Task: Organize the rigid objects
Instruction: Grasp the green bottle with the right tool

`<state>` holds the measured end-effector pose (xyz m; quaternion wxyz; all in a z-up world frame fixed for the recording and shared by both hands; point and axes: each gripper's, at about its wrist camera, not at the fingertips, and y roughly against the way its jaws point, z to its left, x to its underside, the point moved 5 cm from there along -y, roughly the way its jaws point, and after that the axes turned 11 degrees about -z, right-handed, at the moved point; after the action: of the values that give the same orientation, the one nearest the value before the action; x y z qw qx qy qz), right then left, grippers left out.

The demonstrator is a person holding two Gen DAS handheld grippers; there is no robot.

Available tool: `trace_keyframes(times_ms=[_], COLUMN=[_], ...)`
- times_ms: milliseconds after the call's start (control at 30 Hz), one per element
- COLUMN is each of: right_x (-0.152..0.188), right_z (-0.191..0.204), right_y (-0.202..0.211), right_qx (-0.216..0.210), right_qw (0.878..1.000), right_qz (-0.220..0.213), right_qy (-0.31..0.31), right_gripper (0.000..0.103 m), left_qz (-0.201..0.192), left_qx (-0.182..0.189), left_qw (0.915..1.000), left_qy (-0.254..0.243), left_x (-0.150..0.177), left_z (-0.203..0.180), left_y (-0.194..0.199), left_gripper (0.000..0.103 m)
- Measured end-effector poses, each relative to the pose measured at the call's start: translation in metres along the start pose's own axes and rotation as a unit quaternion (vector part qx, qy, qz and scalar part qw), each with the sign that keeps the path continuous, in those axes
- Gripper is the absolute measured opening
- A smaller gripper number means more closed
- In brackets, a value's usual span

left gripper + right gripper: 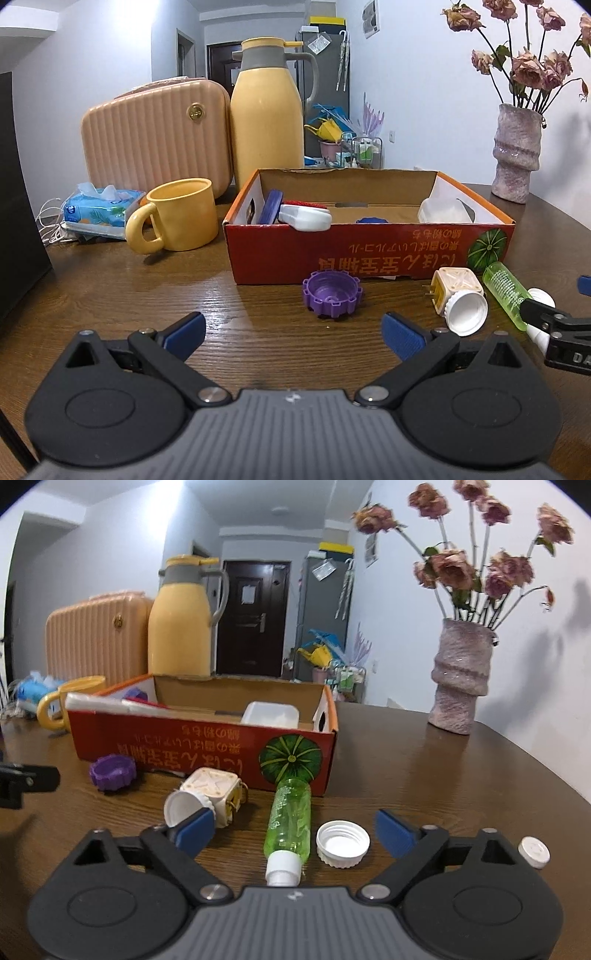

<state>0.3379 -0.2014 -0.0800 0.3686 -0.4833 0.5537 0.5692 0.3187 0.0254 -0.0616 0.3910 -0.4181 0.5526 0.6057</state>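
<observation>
A red cardboard box [369, 251] [207, 746] holds a white case [304, 218], a blue lid and a clear tub [271, 713]. In front of it lie a purple cap [331, 297] [112, 772], a cream plug cube [456, 286] [214, 786], a white cap [466, 312] [183, 806] and a green bottle [506, 295] [290, 819]. My left gripper [293, 334] is open, just short of the purple cap. My right gripper [295, 830] is open around the green bottle and another white cap [342, 843].
A yellow mug [181, 219], a yellow thermos [267, 110], a pink case [155, 136] and a tissue pack [99, 210] stand left of the box. A pink vase [461, 679] of dried flowers stands at the right. A small white cap [533, 851] lies far right.
</observation>
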Motion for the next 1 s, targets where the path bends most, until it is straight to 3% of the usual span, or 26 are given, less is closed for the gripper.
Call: trace_keyframes(times_ms=[267, 600, 1000], right_x=[0.000, 0.008, 0.003], right_z=[0.001, 0.001, -0.013], right_y=[-0.041, -0.074, -0.063], right_qx=[-0.028, -0.048, -0.039], right_qw=[0.999, 0.995, 0.996], right_qz=[0.036, 0.089, 0.066], right_qy=[0.007, -0.011, -0.055], right_gripper=[0.074, 0.031, 0.030], left_qz=[0.006, 0.016, 0.024], left_qx=[0.001, 0.006, 0.005], left_qw=[0.9999, 0.9998, 0.9996], left_qy=[0.008, 0.013, 0.012], left_x=[0.000, 0.002, 0.004], left_z=[0.003, 0.004, 0.004], left_y=[-0.004, -0.007, -0.011], left_gripper=[0.103, 0.103, 0.103])
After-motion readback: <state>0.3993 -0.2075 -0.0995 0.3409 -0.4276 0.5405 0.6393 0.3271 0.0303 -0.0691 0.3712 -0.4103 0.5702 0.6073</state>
